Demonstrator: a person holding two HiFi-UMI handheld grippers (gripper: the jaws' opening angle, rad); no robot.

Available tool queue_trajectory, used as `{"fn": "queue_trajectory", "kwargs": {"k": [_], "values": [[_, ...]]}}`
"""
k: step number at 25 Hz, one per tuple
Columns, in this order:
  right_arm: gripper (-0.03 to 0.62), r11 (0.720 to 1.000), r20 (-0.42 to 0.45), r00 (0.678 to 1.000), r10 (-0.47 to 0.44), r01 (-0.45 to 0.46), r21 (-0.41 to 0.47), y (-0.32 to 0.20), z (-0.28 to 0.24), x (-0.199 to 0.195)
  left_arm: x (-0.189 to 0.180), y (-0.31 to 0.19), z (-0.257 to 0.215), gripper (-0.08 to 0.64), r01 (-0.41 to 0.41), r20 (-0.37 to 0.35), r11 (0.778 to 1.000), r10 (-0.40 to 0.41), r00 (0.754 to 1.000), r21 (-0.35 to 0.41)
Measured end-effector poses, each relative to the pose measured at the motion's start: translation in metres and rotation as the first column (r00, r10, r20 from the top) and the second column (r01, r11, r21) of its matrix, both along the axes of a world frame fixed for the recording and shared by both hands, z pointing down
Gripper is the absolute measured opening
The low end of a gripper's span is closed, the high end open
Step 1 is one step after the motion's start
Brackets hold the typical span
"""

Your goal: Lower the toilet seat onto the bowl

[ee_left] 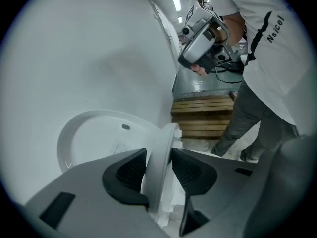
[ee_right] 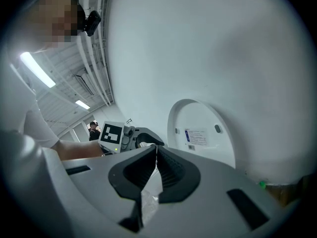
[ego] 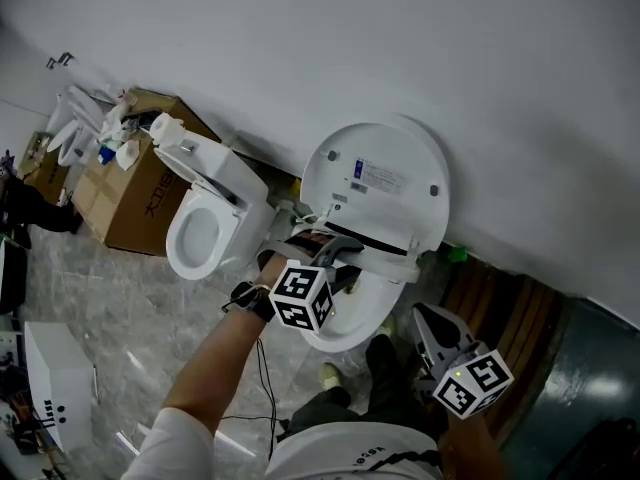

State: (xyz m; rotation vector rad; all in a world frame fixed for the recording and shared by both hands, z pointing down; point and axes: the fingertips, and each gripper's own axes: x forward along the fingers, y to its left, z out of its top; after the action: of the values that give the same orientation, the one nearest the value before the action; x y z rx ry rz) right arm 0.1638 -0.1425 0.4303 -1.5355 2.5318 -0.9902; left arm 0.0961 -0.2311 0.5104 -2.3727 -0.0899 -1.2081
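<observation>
left gripper (ee_left: pixel 159 163) jaws clamped on the edge of the toilet seat (ee_left: pixel 167 135), one pad on each face, rim filling the gap between them

seat is up, standing on edge just in front of the lid (ego: pixel 375 178), which leans on the wall; bowl (ego: pixel 345 323) open below it

right gripper (ee_right: pixel 155 153) jaws together, nothing held as far as I can see, hanging off to the side well clear of the toilet

handling guess: seat is rigid moulded plastic, glossy so slippery under the pads, fairly light but pivots on the rear hinge and will want to drop once past vertical

grip on the free side rim, away from the hinge, looks right; follow the arc down and don't let it slam, pads could slide off the smooth edge
</observation>
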Motion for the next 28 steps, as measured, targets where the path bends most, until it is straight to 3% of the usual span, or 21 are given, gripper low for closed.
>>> {"fn": "queue_trajectory", "kwargs": {"k": [4, 12, 22, 28], "values": [[0.017, 0.999, 0.014, 0.999, 0.035, -0.035, -0.009, 0.021, 0.003, -0.001, -0.018, 0.032, 0.009, 0.164, -0.023, 0.016, 1.000, 0.024, 1.000, -0.012], [0.017, 0.996, 0.040, 0.995, 0.088, -0.087, -0.020, 0.059, 0.014, -0.024, -0.062, 0.112, 0.045, 0.163, 0.010, -0.018, 0.998, -0.011, 1.000, -0.063], [0.017, 0.993, 0.030, 0.994, 0.105, -0.103, -0.063, 0.105, 0.055, -0.062, -0.112, 0.201, 0.122, 0.164, 0.038, -0.035, 0.985, -0.044, 0.998, -0.168], [0.017, 0.990, 0.026, 0.995, 0.099, -0.095, -0.105, 0.129, 0.088, -0.085, -0.133, 0.237, 0.173, 0.169, 0.052, -0.053, 0.984, -0.062, 0.997, -0.170]]}}
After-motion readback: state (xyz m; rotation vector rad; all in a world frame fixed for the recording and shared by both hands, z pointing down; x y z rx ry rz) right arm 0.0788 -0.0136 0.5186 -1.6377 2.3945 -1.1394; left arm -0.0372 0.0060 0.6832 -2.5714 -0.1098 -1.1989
